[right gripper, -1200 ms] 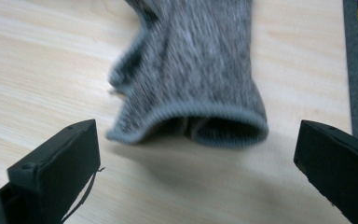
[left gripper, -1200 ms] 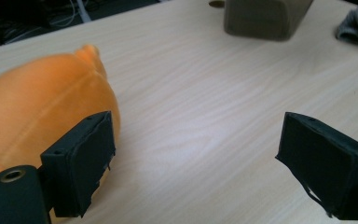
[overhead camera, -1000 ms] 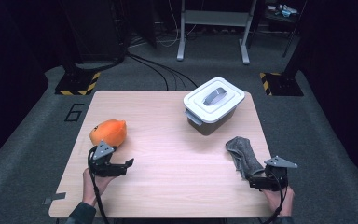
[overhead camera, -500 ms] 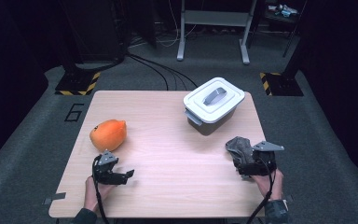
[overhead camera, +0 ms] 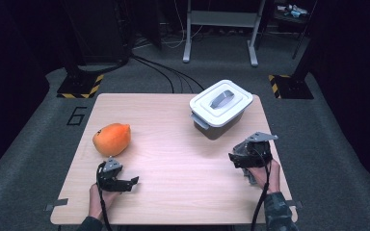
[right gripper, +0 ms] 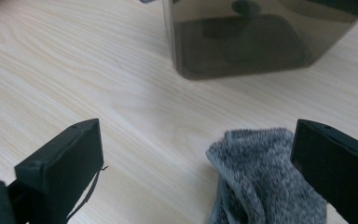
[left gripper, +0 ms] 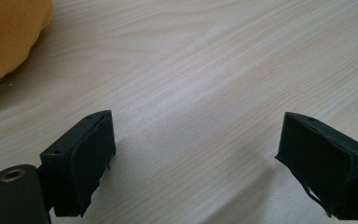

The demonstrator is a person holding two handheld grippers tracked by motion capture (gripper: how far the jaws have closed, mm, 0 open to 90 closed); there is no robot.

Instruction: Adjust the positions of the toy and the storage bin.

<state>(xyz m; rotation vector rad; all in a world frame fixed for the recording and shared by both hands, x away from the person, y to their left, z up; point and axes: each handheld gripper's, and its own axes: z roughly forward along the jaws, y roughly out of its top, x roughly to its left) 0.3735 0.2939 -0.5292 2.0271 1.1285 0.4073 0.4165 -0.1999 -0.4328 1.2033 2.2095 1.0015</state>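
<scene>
An orange, lemon-shaped soft thing [overhead camera: 111,138] lies at the table's left; its edge fills the top-left corner [left gripper: 9,37] of the left gripper view. My left gripper [overhead camera: 127,183] rests low on the wood just in front of it, open [left gripper: 196,168], with bare table between the jaws. A grey knitted cloth [right gripper: 261,182] lies at the right, and my right gripper [overhead camera: 234,159] hovers over it, open [right gripper: 196,172], with the cloth close to the right jaw. A dark box [right gripper: 242,37] with a white handled lid [overhead camera: 220,103] stands just beyond.
The light wooden table [overhead camera: 173,144] has open surface across its middle. A person's hands hold both grippers near the front edge. Beyond the table are a dark floor, cables, a metal stand [overhead camera: 221,29] and striped floor bases [overhead camera: 79,86].
My right gripper has moved left and forward from the table's right edge to over the grey cloth. My left gripper has drawn back slightly from the orange thing.
</scene>
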